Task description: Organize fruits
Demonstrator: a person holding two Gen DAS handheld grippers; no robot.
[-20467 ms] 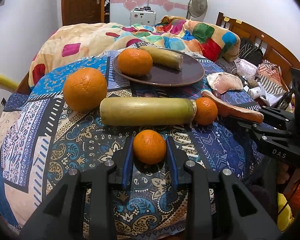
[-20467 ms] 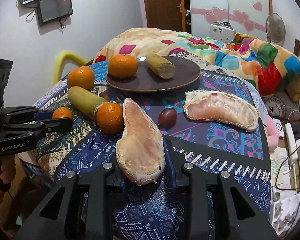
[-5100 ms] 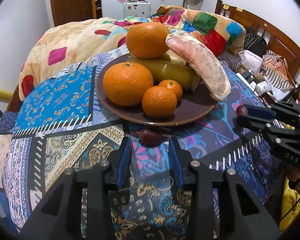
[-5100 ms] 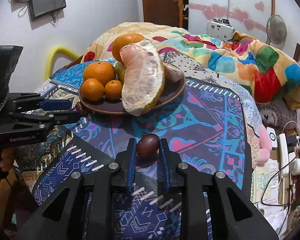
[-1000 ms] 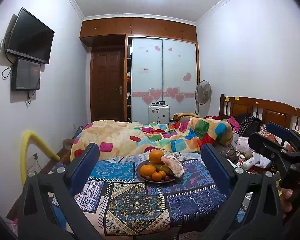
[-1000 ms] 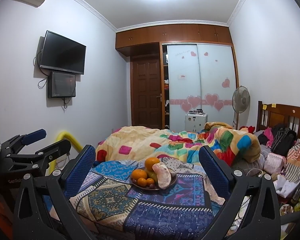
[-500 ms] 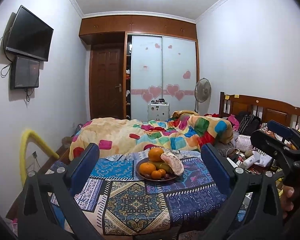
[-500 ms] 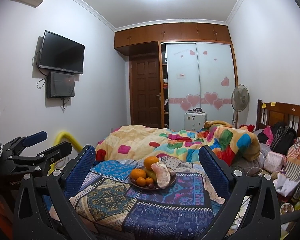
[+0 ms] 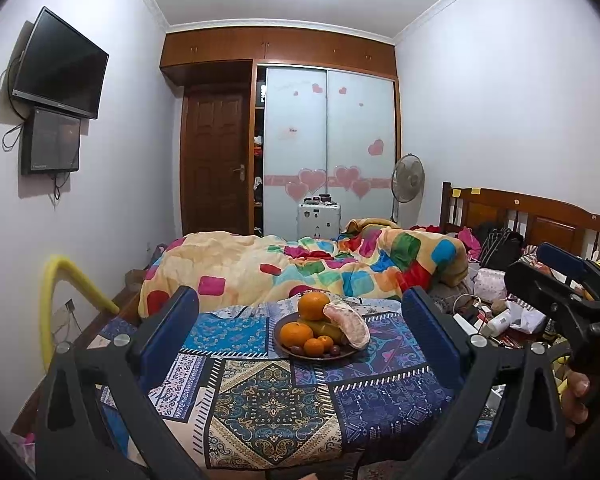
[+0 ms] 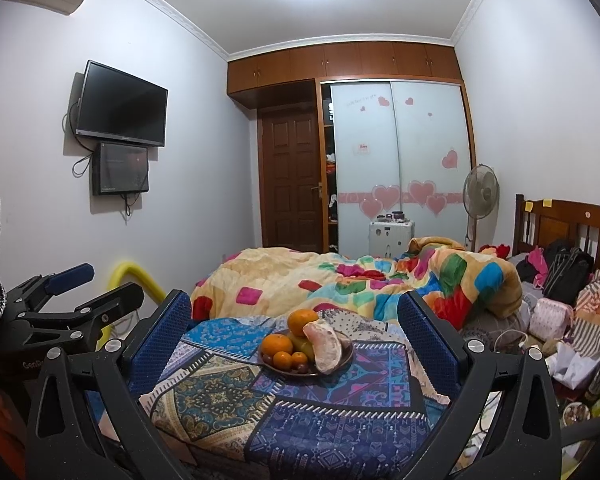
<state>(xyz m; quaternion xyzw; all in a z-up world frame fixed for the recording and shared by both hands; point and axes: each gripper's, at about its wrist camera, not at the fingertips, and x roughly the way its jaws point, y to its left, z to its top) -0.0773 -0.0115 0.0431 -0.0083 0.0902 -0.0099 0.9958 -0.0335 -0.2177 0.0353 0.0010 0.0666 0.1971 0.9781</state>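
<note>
Brown, round and shallow, the ceramic-looking plate [image 9: 342, 354] is seen on the table under a blue patchwork-patterned cloth [image 9: 276, 400], and all the fruit is heaped on it. A big orange [image 9: 313, 306] is stacked on top of a yellow-green cylinder-shaped fruit [image 9: 327, 330]; another orange [image 9: 296, 333] and smaller mandarins [image 9: 313, 346] are nested at the front rim, probably so nothing rolls off. A pale pink, peeled pomelo segment [image 9: 350, 324], matte and pithy, is leaned over the right edge. Small dark glossy fruits [image 9: 334, 349] are tucked in the gaps.

The left tool [image 9: 300, 320] is held well back from the table, blue ribbed pads spread wide, nothing between them. The right tool [image 10: 294, 320] is likewise held back, jaws wide apart and empty. The sorting is judged complete: no fruit is seen loose on the cloth. A rumpled quilt of coloured patches [image 9: 300, 268] lies on the bed behind.
</note>
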